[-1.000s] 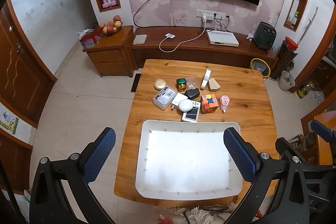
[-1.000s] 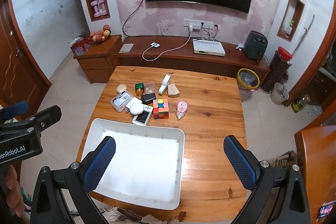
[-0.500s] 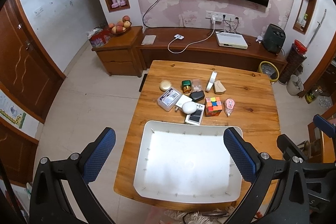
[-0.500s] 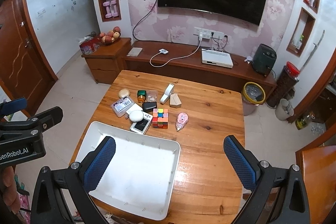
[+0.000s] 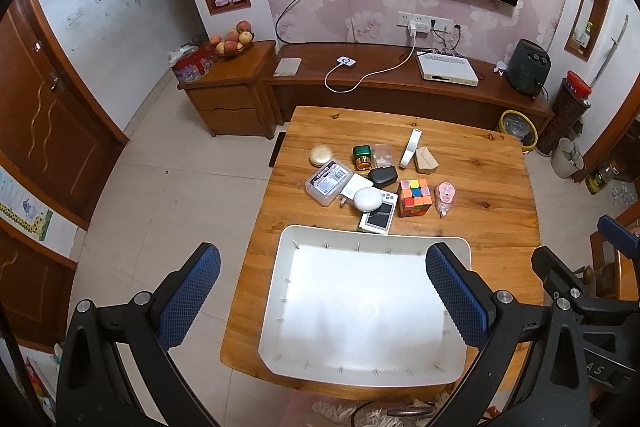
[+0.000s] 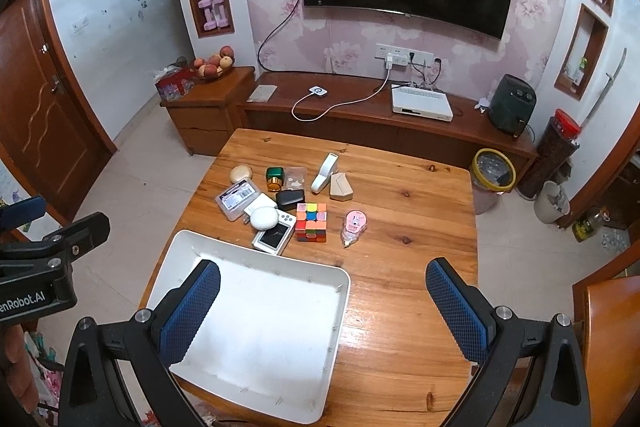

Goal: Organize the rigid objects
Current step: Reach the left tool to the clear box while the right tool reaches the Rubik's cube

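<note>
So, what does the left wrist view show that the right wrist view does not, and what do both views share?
Only the left wrist view shows the right gripper from outside, at its right edge, and the whole near rim of the white plastic tray. Only the right wrist view shows the left gripper at its left edge, marked GenRobot.AI, and the bare wooden table right of the tray. Both show the tray holding nothing, the multicoloured puzzle cube and pink tape dispenser beyond it, and open blue-padded jaws.

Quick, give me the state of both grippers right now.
Left gripper: open, holding nothing, above the white tray.
Right gripper: open, holding nothing.
</note>
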A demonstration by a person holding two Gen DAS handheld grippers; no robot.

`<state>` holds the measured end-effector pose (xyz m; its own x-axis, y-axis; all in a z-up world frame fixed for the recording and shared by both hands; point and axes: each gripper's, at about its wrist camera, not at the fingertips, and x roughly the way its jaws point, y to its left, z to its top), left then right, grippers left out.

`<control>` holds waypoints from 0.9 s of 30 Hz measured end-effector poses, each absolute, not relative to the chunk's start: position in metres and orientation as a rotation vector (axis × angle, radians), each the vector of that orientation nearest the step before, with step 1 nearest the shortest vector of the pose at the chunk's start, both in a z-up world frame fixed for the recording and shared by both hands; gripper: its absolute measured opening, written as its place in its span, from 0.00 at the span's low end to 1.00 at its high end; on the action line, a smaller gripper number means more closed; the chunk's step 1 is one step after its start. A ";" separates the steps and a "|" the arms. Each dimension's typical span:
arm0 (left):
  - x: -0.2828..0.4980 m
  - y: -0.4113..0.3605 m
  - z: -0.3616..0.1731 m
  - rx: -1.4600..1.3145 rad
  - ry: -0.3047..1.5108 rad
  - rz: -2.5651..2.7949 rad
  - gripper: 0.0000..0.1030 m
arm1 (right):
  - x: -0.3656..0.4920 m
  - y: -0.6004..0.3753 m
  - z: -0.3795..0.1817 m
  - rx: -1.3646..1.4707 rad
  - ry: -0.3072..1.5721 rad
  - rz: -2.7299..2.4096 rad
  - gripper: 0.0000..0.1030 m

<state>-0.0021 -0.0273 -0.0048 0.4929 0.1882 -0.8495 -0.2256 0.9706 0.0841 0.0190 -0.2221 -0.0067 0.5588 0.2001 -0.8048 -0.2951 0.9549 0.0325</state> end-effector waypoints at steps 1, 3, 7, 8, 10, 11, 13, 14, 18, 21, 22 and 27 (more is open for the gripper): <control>0.001 -0.025 -0.006 -0.040 1.028 0.245 0.99 | 0.021 -0.221 -0.008 -0.111 0.936 0.286 1.00; 0.009 -0.021 -0.009 -0.036 1.036 0.231 0.99 | 0.023 -0.218 -0.010 -0.111 0.940 0.275 1.00; 0.030 -0.007 -0.017 -0.028 1.049 0.212 0.99 | 0.031 -0.214 -0.014 -0.097 0.956 0.244 1.00; 0.035 -0.002 -0.018 -0.025 1.051 0.208 0.99 | 0.033 -0.213 -0.015 -0.091 0.961 0.239 1.00; 0.046 0.008 -0.022 -0.013 1.050 0.209 0.99 | 0.041 -0.211 -0.019 -0.070 0.982 0.237 1.00; 0.054 0.015 -0.024 -0.004 1.046 0.215 0.99 | 0.046 -0.210 -0.022 -0.056 0.989 0.241 1.00; 0.071 0.030 -0.032 0.020 1.047 0.230 0.99 | 0.058 -0.209 -0.031 -0.031 1.013 0.232 1.00; 0.076 0.037 -0.036 0.027 1.048 0.233 0.99 | 0.065 -0.207 -0.037 -0.019 1.027 0.223 1.00; 0.115 0.066 -0.068 0.056 1.092 0.230 0.99 | 0.091 -0.202 -0.064 0.021 1.106 0.182 1.00; 0.148 0.086 -0.107 0.035 1.183 0.175 0.99 | 0.110 -0.197 -0.086 0.043 1.151 0.142 1.00; 0.157 0.089 -0.121 0.036 1.214 0.152 0.99 | 0.115 -0.195 -0.093 0.044 1.158 0.131 0.98; 0.193 0.083 -0.184 0.098 1.327 0.026 0.99 | 0.143 -0.187 -0.126 0.034 1.172 0.067 0.92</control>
